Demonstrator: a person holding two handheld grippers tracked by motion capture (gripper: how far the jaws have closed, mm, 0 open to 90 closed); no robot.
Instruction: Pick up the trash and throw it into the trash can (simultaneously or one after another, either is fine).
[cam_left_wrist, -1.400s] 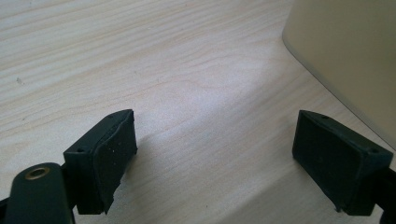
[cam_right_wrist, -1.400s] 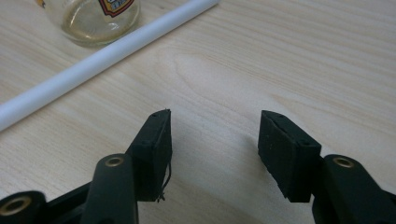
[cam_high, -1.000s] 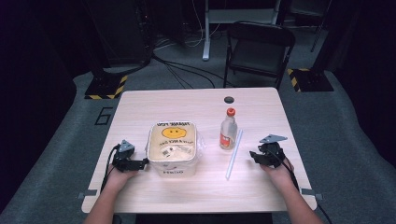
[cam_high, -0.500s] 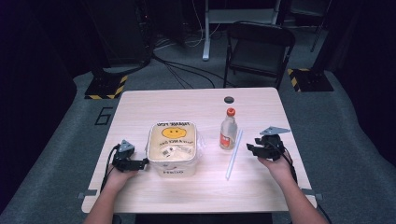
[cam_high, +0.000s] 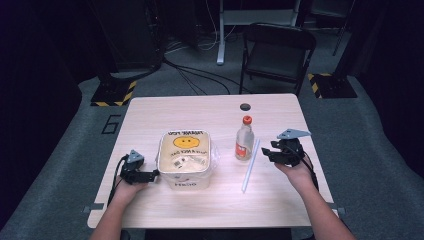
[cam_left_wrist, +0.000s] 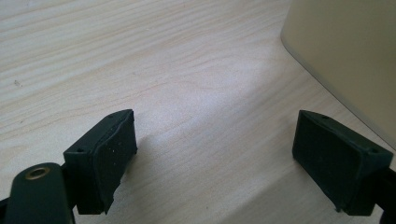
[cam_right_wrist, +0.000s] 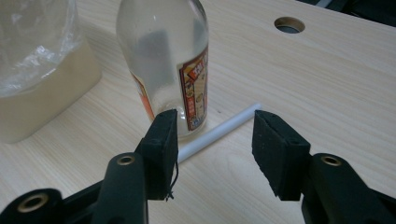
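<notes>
Wooden table (cam_high: 210, 107) holds a glass bottle (cam_high: 244, 142) (red cap on top) near the middle, upright. Just beside it lies a white straw (cam_high: 250, 165). Right gripper (cam_high: 276, 150) hangs open and empty near them. Left gripper (cam_high: 150, 175) sits open beside a tub (cam_high: 184, 172).

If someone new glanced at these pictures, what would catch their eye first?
Probably the cream tub with a yellow smiley face on its lid, at the middle of the table. Just right of it stands a clear glass bottle with a red cap, a white straw lying beside it, and the open right gripper faces both.
</notes>
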